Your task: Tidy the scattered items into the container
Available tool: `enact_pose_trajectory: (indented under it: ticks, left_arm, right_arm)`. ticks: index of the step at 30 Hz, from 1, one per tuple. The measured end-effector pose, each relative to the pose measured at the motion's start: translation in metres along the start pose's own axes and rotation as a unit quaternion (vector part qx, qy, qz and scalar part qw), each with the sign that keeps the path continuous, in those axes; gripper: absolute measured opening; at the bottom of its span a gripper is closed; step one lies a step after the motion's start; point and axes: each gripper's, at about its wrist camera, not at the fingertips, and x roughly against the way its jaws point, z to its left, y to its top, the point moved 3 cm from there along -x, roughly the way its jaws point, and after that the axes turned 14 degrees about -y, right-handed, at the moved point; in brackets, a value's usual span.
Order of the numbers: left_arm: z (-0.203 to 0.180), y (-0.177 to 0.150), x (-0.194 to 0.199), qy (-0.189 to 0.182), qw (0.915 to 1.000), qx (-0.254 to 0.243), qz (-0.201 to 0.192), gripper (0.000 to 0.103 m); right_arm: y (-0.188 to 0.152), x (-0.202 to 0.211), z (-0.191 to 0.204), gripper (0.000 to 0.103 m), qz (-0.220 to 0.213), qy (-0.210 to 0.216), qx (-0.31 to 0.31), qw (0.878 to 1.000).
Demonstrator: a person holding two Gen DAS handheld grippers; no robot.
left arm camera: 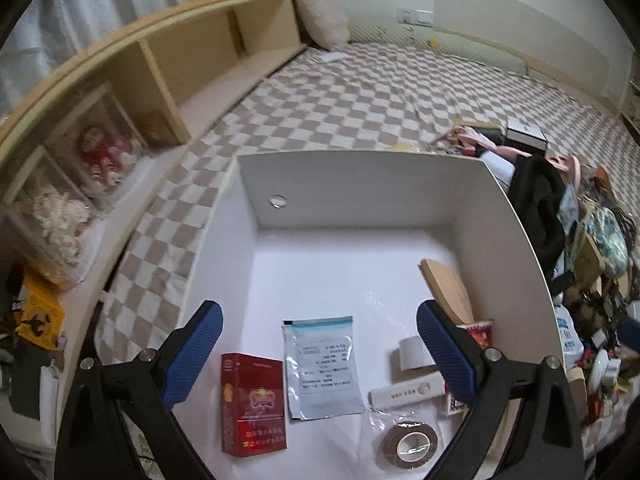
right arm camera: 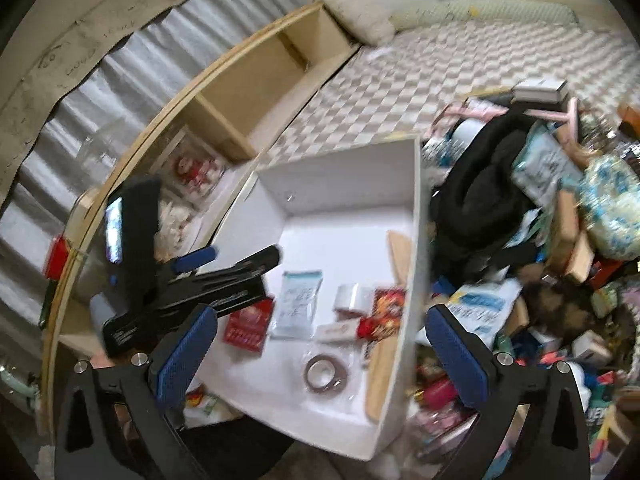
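Observation:
A white box [left arm camera: 360, 176] sits on the checkered bed; it also shows in the right wrist view [right arm camera: 414, 216]. Inside lie a red cigarette pack [left arm camera: 253, 404], a blue-edged sachet [left arm camera: 322, 368], a brown tape roll [left arm camera: 410, 442], a white tube [left arm camera: 406, 394], a white tape roll [left arm camera: 412, 354] and a wooden paddle [left arm camera: 448, 290]. My left gripper [left arm camera: 320, 356] hangs open and empty over the box's near part. My right gripper [right arm camera: 322, 360] is open and empty, above the box's near right side. The left gripper's body [right arm camera: 192, 292] shows in the right wrist view.
A heap of scattered items [right arm camera: 540, 240] lies right of the box, with a black garment [right arm camera: 488, 188] on top. A wooden shelf unit [left arm camera: 180, 72] with dolls runs along the left. A white pillow [left arm camera: 320, 12] lies at the bed's far end.

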Motion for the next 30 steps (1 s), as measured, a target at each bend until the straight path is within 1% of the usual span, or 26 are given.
enact_pose_trajectory:
  ticks: [2, 6, 8, 11, 16, 18, 23, 25, 30]
  left_arm:
    - [-0.001, 0.001, 0.005, -0.002, 1.0, 0.003, -0.008, 0.098]
    - [-0.002, 0.003, 0.017, -0.008, 0.9996, 0.005, -0.025, 0.098]
    - [-0.002, 0.004, 0.022, -0.015, 0.9994, 0.007, -0.03, 0.098]
    - [-0.003, 0.006, 0.034, -0.02, 0.9987, 0.009, -0.046, 0.098]
    - [-0.008, 0.007, 0.053, -0.023, 0.9971, -0.005, -0.072, 0.098]
    - [-0.011, 0.006, 0.062, -0.03, 0.9962, -0.007, -0.082, 0.098]
    - [-0.019, 0.003, 0.08, -0.056, 0.9932, -0.007, -0.102, 0.098]
    - [-0.023, 0.002, 0.087, -0.059, 0.992, -0.012, -0.111, 0.098]
    - [-0.033, -0.004, 0.101, -0.058, 0.9892, -0.03, -0.131, 0.098]
  right_arm:
    - [0.002, 0.007, -0.005, 0.103, -0.027, -0.011, -0.003, 1.0]
    - [0.006, 0.013, -0.011, 0.103, -0.047, -0.045, 0.017, 0.998]
    - [0.008, 0.018, -0.016, 0.103, -0.064, -0.068, 0.028, 0.995]
    - [0.01, 0.024, -0.025, 0.103, -0.078, -0.084, 0.027, 0.993]
    - [0.016, 0.04, -0.043, 0.103, -0.103, -0.108, 0.024, 0.988]
    - [0.018, 0.049, -0.047, 0.103, -0.114, -0.121, 0.034, 0.985]
    - [0.018, 0.075, -0.052, 0.103, -0.161, -0.165, 0.075, 0.97]
    - [0.016, 0.084, -0.054, 0.103, -0.172, -0.173, 0.086, 0.966]
    - [0.007, 0.098, -0.061, 0.103, -0.18, -0.186, 0.095, 0.961]
